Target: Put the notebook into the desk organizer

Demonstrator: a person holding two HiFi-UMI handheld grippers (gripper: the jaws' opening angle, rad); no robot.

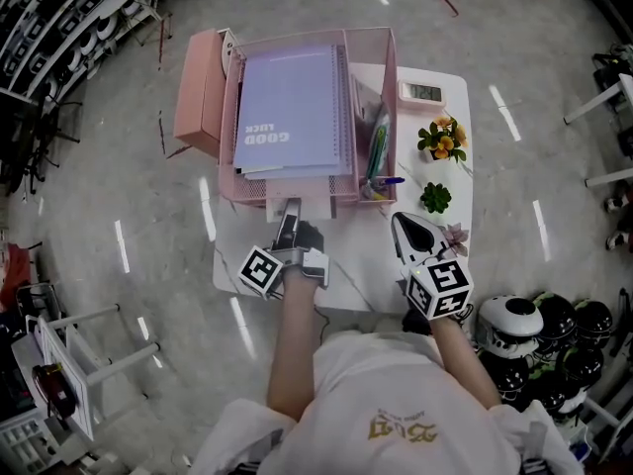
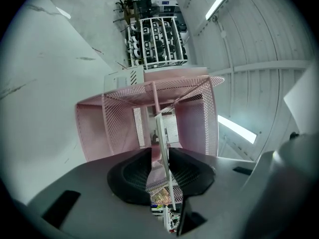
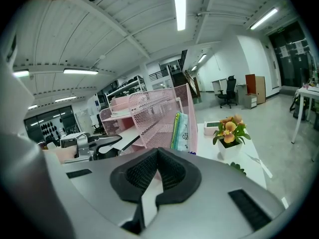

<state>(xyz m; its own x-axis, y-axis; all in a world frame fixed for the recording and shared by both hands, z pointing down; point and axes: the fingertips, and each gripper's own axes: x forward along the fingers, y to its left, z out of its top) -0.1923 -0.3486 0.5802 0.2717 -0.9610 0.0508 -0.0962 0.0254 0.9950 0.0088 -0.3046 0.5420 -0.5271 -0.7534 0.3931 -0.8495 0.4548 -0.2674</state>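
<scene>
A lavender spiral notebook (image 1: 292, 102) lies flat in the top tray of the pink mesh desk organizer (image 1: 233, 117) on the white table (image 1: 361, 260). My left gripper (image 1: 288, 221) is at the organizer's front edge, open. In the left gripper view (image 2: 160, 156) a thin pale edge (image 2: 162, 128) of the organizer's front runs between the jaws, with a gap on one side. I cannot tell whether that edge belongs to a tray or to the notebook. My right gripper (image 1: 401, 222) hovers over the table's right front, shut and with nothing in it (image 3: 157, 153).
Pens and a green booklet (image 1: 379, 151) stand in the organizer's right compartment. To its right are a small clock (image 1: 422, 92), a pot of orange flowers (image 1: 442, 139) and a small green plant (image 1: 435, 198). A pink box (image 1: 198, 92) sits left. Helmets (image 1: 534, 325) lie on the floor.
</scene>
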